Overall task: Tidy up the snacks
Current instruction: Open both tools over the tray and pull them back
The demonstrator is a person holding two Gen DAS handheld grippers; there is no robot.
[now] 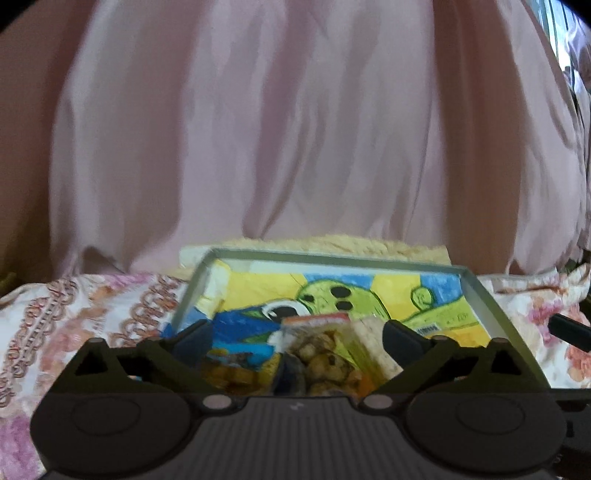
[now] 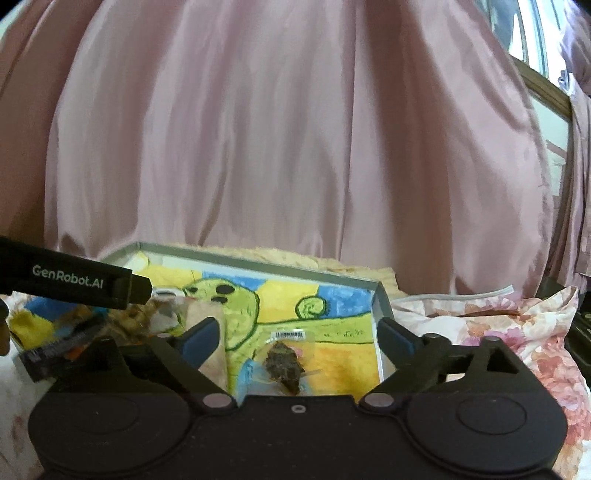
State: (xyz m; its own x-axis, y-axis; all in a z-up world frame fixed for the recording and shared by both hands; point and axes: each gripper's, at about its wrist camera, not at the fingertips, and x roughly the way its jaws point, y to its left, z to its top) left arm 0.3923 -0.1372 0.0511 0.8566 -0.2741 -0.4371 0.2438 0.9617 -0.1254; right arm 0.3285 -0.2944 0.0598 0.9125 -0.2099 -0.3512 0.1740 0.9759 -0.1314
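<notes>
Grey tray [image 1: 480, 291]: shallow, raised rim, sits on a floral bedsheet [image 1: 74, 314]; bottom lined with a crayon drawing [image 1: 369, 291] in yellow, blue and green.
Backdrop: pink curtain [image 1: 295, 129] fills the upper part of both views; window strip [image 2: 532, 33] at top right of the right wrist view.
Behind tray: pale fuzzy cloth [image 1: 332, 245] against the far rim.
Left gripper [image 1: 297, 338]: jaws spread wide, blue-padded fingers [image 1: 194, 341] well apart. Nothing pinched; pads look clear of the packs.
Snack packs, left view: blue packet [image 1: 236, 332] near the left finger, clear pack of brown lumpy pieces [image 1: 325, 354] with a red-orange top edge in the middle, pale wafer-like bar [image 1: 373, 343] just beside the right finger. All at the near-left end of the tray, bunched and touching. Blurred, so labels unreadable.
Right gripper [image 2: 297, 338]: jaws also spread wide, holding nothing.
Small snack, right view: clear wrapper with a dark brown piece [image 2: 284, 363] and a barcode sticker, lying flat on the drawing between the open fingers, untouched, in the tray's near-right part.
Cross-view: left gripper's black finger, printed "GenRobot.AI", enters the right view from the left, over the snack pile [image 2: 147, 314].
Outside tray: dark packet [image 2: 55, 350] at far left of the right view; can't tell whether it lies in or off the tray.
</notes>
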